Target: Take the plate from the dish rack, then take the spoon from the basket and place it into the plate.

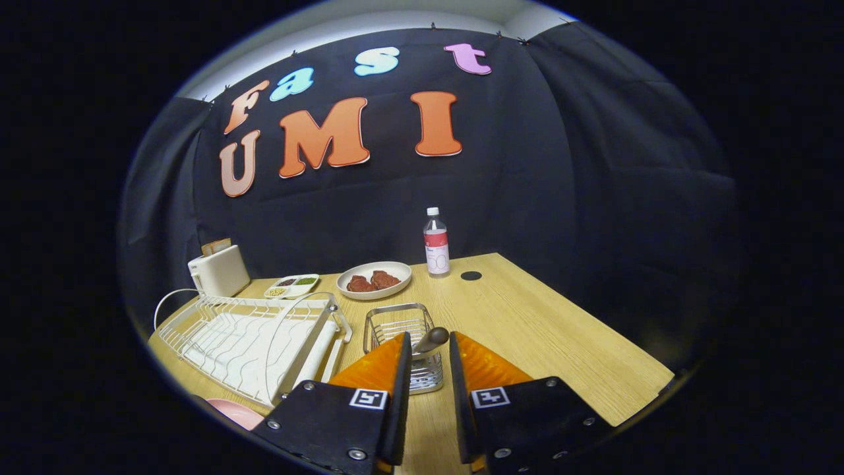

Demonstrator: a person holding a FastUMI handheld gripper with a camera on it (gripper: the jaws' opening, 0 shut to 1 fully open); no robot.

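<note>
The metal spoon [434, 338] stands with its handle end up, held between my fingertips right over the wire basket [389, 328]. My gripper [429, 344] is shut on the spoon's handle, and the lower part of the spoon runs down into the basket behind the fingers. A pink plate [235, 413] lies on the table in front of the white dish rack [244, 340], left of my left finger; just its rim shows.
Beyond the basket sit a white plate of meat [374, 279], a water bottle [436, 243], a small divided dish of condiments [292, 285] and a toaster [219, 270] with its cord. A black disc [471, 276] lies by the bottle. The table edge [633, 396] runs along the right.
</note>
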